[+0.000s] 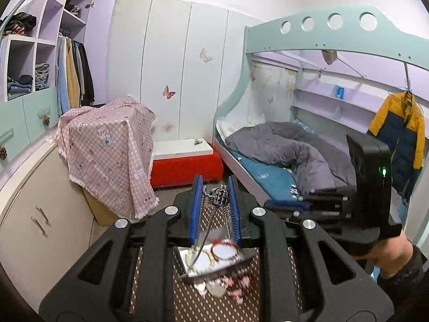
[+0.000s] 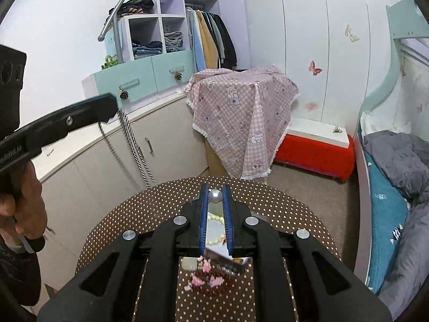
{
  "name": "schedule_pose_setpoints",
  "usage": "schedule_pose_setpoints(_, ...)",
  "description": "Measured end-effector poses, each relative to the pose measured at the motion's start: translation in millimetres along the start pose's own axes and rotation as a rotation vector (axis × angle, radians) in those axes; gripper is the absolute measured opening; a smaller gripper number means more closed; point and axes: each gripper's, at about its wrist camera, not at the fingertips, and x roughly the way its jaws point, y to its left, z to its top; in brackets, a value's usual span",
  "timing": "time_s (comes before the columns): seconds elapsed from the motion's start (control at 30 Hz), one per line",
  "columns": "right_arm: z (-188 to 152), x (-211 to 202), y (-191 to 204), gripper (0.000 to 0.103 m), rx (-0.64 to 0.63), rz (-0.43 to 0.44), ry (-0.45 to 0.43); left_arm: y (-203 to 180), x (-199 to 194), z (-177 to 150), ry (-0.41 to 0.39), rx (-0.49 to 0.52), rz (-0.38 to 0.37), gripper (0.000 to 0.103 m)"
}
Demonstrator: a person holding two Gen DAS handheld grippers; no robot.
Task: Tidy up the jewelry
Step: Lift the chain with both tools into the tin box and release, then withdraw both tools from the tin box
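Observation:
In the left wrist view, my left gripper (image 1: 215,180) is shut on a silver chain necklace (image 1: 218,197). Its strands hang down towards a shiny tray (image 1: 185,264) holding a red bangle (image 1: 225,249) and pearl pieces. The right wrist view shows the left gripper (image 2: 114,104) from the side, raised high, with the necklace (image 2: 128,139) dangling beside the table. My right gripper (image 2: 215,187) is shut on a small silver ball (image 2: 215,196) above the tray (image 2: 241,261). A blurred heap of pink jewelry (image 2: 206,276) lies on the table in front of the tray.
The round table (image 2: 281,214) has a brown polka-dot cover. A box under pink checked cloth (image 2: 241,112) stands behind it, with a red bench (image 2: 316,155) beside that. Low cabinets (image 2: 88,177) run along the left. A bunk bed (image 1: 281,155) is on the right.

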Motion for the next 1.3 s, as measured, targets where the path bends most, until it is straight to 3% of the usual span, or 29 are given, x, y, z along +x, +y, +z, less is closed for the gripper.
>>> schedule_pose_setpoints(0.3, 0.9, 42.9, -21.5, 0.009, 0.066, 0.036, 0.092, 10.3, 63.8, -8.5, 0.11, -0.034, -0.012, 0.02)
schedule_pose_setpoints(0.37, -4.8, 57.5, -26.8, 0.01, 0.083, 0.04, 0.129, 8.8, 78.5, -16.4, 0.156, -0.031, -0.015, 0.021)
schedule_pose_setpoints(0.4, -6.9, 63.7, -29.5, 0.012, 0.09, 0.038, 0.149, 9.1, 87.1, -21.8, 0.19, -0.026, -0.013, 0.028)
schedule_pose_setpoints(0.43, -8.3, 70.0, -31.9, 0.028, 0.102, 0.033, 0.168, 9.5, 96.6, -28.8, 0.229, -0.017, 0.004, 0.06)
schedule_pose_setpoints(0.47, -11.5, 77.2, -36.2, 0.045, 0.127, 0.02, 0.188, 10.4, 100.5, -33.1, 0.24, -0.013, 0.036, 0.078)
schedule_pose_setpoints(0.5, -14.7, 80.2, -40.1, 0.085, 0.146, 0.006, 0.191, 11.2, 100.2, -36.1, 0.225, -0.01, 0.071, 0.088)
schedule_pose_setpoints(0.53, -18.8, 79.8, -44.1, 0.095, 0.161, -0.008, 0.178, 13.4, 96.7, -40.5, 0.207, -0.012, 0.088, 0.088)
schedule_pose_setpoints(0.97, -34.5, 33.5, -54.0, 0.095, 0.245, -0.078, 0.057, 38.5, 42.5, -59.7, 0.126, -0.076, 0.275, 0.093)
schedule_pose_setpoints(1.3, -37.6, -7.2, -33.0, 0.095, 0.201, -0.122, -0.02, 36.9, 4.6, -74.1, 0.087, -0.095, 0.309, 0.094)
